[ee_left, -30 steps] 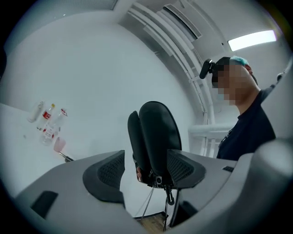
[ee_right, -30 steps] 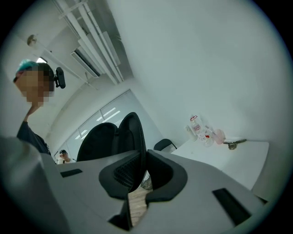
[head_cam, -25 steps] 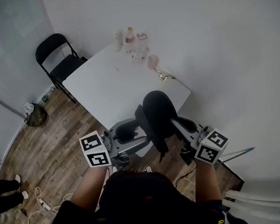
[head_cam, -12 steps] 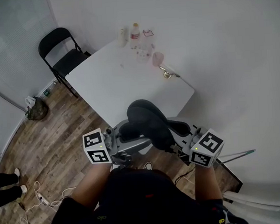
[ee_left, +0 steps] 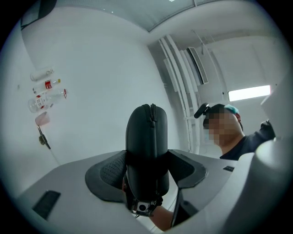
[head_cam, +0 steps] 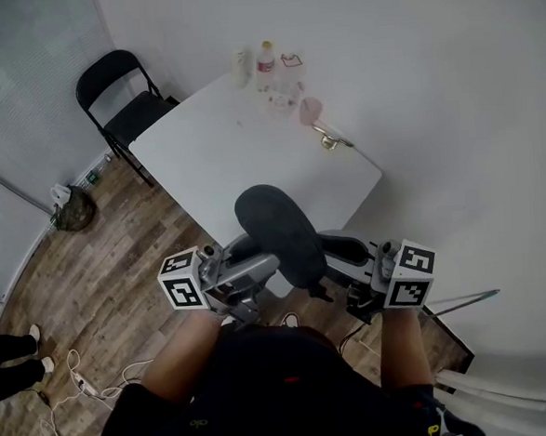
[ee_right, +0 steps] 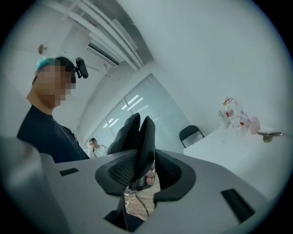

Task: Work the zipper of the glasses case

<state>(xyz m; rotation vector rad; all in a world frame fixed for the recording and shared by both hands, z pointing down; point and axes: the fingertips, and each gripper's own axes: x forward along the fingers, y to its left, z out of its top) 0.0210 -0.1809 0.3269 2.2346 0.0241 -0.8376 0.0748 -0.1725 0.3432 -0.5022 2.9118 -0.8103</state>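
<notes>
The black glasses case [head_cam: 276, 231] hangs in the air in front of me, between both grippers. My left gripper [head_cam: 262, 260] has its jaws wide around the case's body [ee_left: 146, 141]. They have just been closing, and the pads press on its sides. The zipper seam [ee_left: 151, 112] runs over the top of the case. In the right gripper view the case [ee_right: 145, 137] shows two halves with a split between them at the top. My right gripper [ee_right: 142, 167] has just been opening. One edge of the case sits between its pads, and a gap shows at the right pad.
A white table [head_cam: 241, 159] stands ahead, with bottles [head_cam: 267, 59], a pink cup [head_cam: 310, 110] and a small metal item [head_cam: 328, 141] at its far end. A black folding chair [head_cam: 120, 102] is at its left. Cables [head_cam: 70, 385] lie on the wooden floor.
The case has swung from upright over the right gripper to leaning up and left. The left gripper has rolled with it. The right gripper's jaws have loosened.
</notes>
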